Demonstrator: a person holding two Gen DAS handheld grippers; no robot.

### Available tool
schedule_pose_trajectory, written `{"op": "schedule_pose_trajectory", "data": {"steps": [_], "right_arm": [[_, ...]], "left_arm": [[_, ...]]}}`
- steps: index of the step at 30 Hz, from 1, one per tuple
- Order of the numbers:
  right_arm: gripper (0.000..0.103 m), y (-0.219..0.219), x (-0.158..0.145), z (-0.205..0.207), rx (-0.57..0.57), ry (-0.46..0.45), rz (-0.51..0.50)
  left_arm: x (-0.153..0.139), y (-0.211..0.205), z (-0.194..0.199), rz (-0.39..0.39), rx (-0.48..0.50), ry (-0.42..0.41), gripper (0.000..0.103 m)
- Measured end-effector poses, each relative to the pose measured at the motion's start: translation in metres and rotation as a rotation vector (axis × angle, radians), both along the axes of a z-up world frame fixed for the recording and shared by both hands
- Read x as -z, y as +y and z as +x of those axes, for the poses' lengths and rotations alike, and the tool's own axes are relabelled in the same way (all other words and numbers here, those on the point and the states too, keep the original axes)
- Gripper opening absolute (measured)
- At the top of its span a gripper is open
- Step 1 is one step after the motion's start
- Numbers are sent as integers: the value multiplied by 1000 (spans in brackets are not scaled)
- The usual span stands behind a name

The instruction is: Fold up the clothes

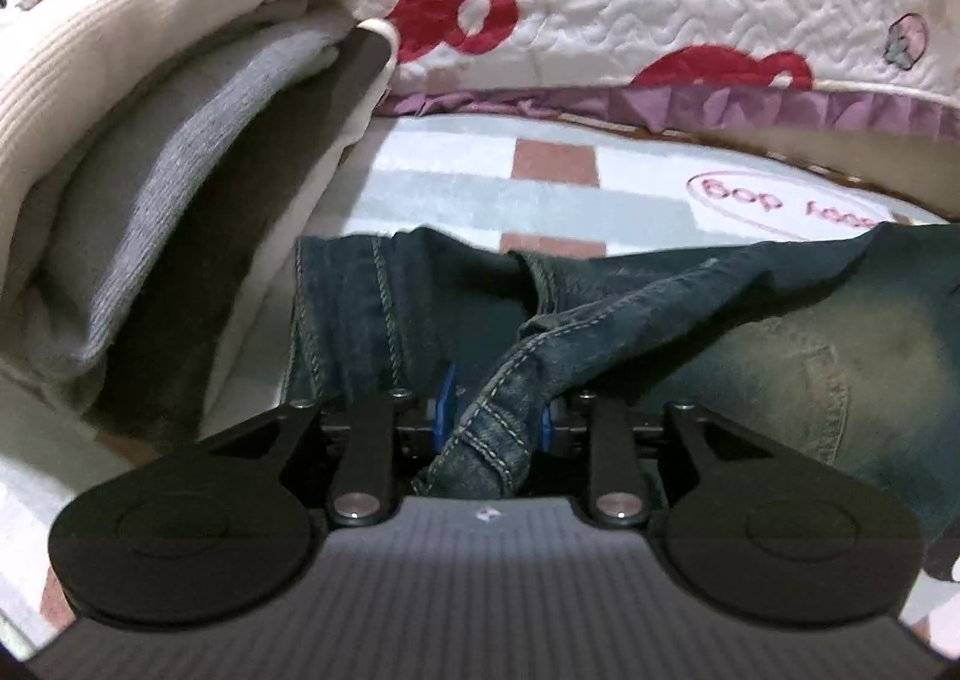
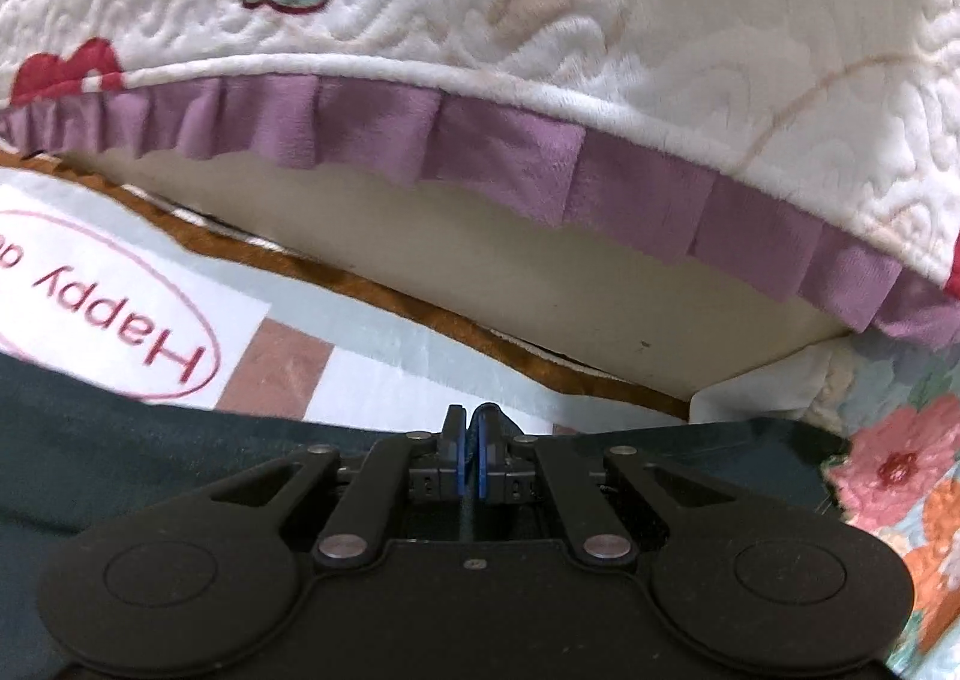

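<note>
Denim jeans [image 1: 750, 332] lie on a checked mat [image 1: 480, 188]; left tool [image 1: 495, 410] clenches their hem, right tool [image 2: 472, 458] pinches dark fabric, folded clothes [image 1: 150, 188] left.

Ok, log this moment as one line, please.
stage: fold under way | left gripper: shut on jeans seam | right gripper: shut on dark fabric | folded clothes stack: left
</note>
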State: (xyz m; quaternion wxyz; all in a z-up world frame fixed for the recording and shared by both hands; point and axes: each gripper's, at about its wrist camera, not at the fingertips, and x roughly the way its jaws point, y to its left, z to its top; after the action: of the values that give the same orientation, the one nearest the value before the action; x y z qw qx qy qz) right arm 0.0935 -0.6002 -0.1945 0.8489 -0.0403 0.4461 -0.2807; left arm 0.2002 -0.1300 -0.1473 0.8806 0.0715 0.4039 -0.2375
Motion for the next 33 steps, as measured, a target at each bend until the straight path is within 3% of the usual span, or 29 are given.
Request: {"op": "schedule_pose_trajectory", "data": {"steps": [4, 5, 8, 10, 16, 20, 22, 24, 26, 28, 29, 30, 32, 33], "right_arm": [[3, 4, 5, 7, 28, -22, 13], [6, 5, 6, 9, 35, -28, 17], [19, 9, 9, 15, 56, -45, 27], [34, 18, 11, 16, 48, -57, 40], [37, 91, 8, 9, -114, -101, 123], [40, 140, 6, 4, -223, -129, 178], [43, 165, 5, 2, -277, -144, 205], [44, 190, 4, 0, -332, -158, 232], [45, 206, 8, 6, -389, -143, 261], [47, 218, 13, 13, -434, -124, 284], [47, 223, 17, 16, -443, -117, 288], [47, 227, 21, 20, -452, -109, 292], [47, 227, 28, 23, -435, -115, 316], [47, 225, 31, 23, -420, -125, 330]], "left_arm": [[-10, 10, 0, -10, -19, 8, 37], [-13, 15, 1, -9, -30, 0, 43], [-24, 37, 6, -45, -51, -12, 47], [-28, 51, 11, -97, -53, -2, 47], [-42, 69, 14, -88, -88, -85, 44], [-37, 72, 17, -76, -62, 8, 48], [-35, 69, 18, -52, -46, 20, 54], [-30, 64, 19, -28, -27, 28, 67], [-22, 57, 21, -6, -9, 37, 74], [-7, 51, 26, 5, -8, 65, 75], [-2, 49, 28, 4, -10, 74, 67], [-2, 49, 28, -16, -15, 72, 38], [-3, 47, 27, -43, -24, 59, 16], [-8, 43, 26, -26, -22, 26, 14]]}}
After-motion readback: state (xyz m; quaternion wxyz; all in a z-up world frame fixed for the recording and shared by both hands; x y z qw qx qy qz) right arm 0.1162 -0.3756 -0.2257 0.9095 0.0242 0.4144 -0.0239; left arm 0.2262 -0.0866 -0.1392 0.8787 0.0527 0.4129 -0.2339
